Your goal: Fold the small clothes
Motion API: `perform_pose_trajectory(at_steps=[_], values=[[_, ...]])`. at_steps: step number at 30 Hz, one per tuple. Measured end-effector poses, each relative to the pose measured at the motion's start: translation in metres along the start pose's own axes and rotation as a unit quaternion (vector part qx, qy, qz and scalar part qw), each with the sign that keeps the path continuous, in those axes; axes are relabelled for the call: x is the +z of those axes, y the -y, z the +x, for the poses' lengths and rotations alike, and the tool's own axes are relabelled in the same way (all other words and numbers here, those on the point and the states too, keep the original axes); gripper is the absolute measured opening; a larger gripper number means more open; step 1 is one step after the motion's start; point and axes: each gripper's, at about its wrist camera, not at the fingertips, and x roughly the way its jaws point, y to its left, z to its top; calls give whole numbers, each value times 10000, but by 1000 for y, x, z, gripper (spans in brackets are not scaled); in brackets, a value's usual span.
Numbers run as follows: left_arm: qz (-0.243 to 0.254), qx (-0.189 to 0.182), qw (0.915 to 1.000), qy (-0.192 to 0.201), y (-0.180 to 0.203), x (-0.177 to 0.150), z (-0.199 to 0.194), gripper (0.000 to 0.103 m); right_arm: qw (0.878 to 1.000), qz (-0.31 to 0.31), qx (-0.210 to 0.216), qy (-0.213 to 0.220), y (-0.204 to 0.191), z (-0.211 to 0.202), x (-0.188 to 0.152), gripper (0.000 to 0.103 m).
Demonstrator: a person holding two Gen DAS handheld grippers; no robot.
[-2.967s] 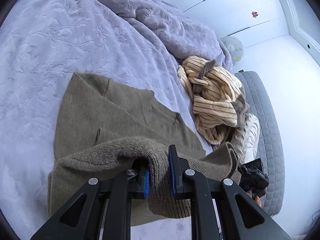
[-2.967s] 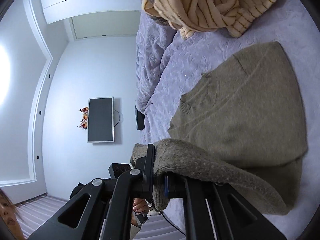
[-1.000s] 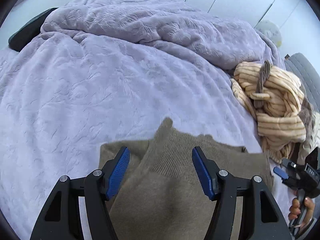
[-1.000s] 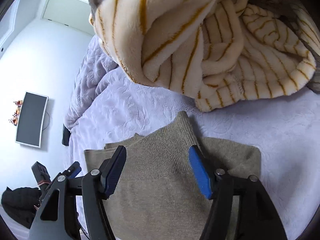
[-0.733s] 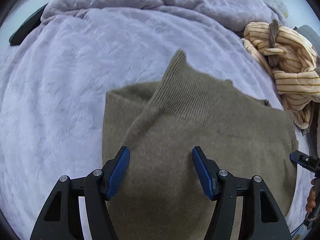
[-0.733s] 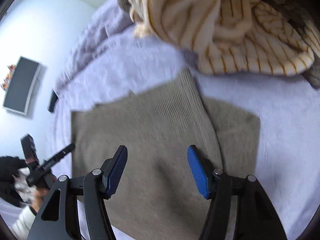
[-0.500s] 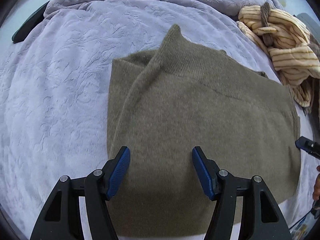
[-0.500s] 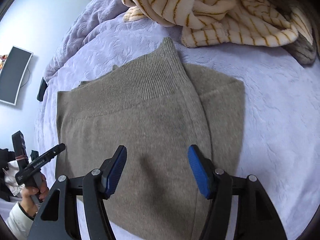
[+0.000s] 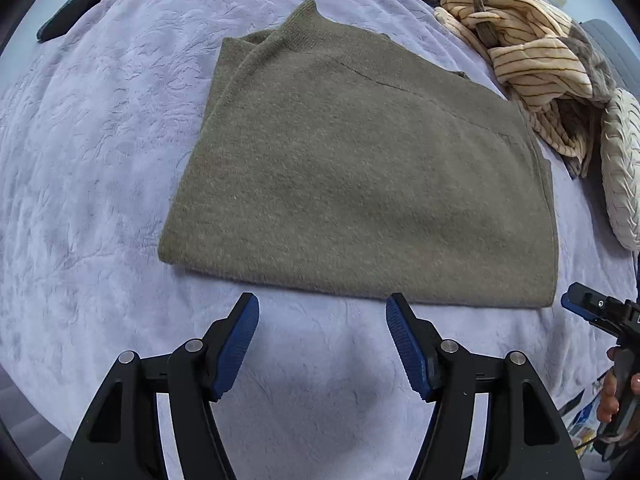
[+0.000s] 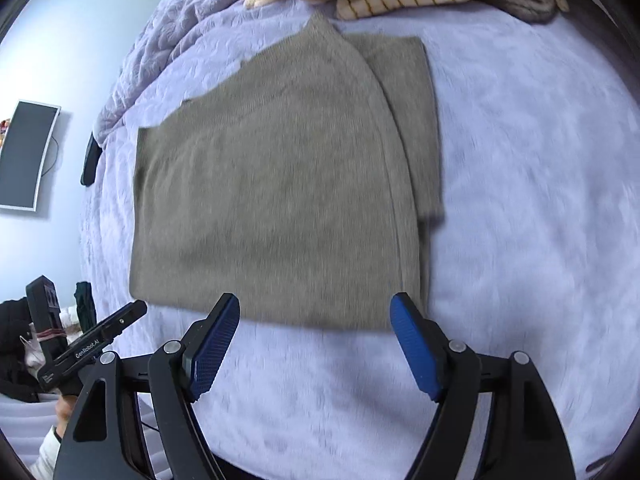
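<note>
olive sweater (image 9: 360, 168) folded flat on lilac bedspread (image 9: 92, 152), left gripper (image 9: 322, 336) and right gripper (image 10: 314, 330) both wide, holding nothing, striped garment (image 9: 532, 52) beside, partly cut off, right view blurred

lilac bedspread (image 9: 100, 128), wall-mounted screen (image 10: 24, 160), white cushion (image 9: 618, 168)
</note>
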Motion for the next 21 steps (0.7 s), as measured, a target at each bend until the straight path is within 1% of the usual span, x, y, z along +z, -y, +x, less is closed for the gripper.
perform_pose_trajectory(at_steps=[1,2,4,5,8,10,11,12,13,18,21], values=[[47,-38,10000,37,4,-5,-4,75,10000,-3,-18,-31,-2,0,-6,81],[91,-62,9999,70,9,-10,-8,83,10000,-8,-50,-60,-4,-2,-13,81],[144,-89,9998,98,17,-19,-14,86,9999,-17,-102,-59,-9,-4,-21,82],[152,-96,9998,106,20,-24,-18,86,9999,-30,-139,-54,-11,-8,-28,84],[93,-171,9998,73,26,-35,-25,86,9998,-63,-203,-50,-16,-14,-38,85],[53,-240,9997,58,27,-43,-30,86,9996,-116,-231,-74,-20,-18,-44,87],[59,-263,9996,65,28,-46,-34,86,9994,-190,-267,-91,-23,-20,-48,91],[79,-258,9996,81,29,-50,-37,86,9993,-246,-283,-91,-25,-21,-50,98],[101,-236,9996,97,28,-54,-40,86,9989,-331,-327,-82,-29,-23,-53,103],[109,-118,9999,14,26,-74,-51,86,9952,-793,-562,-116,-49,-30,-68,103],[57,-90,9999,-51,26,-85,-56,86,9931,-949,-644,-233,-57,-29,-76,103]])
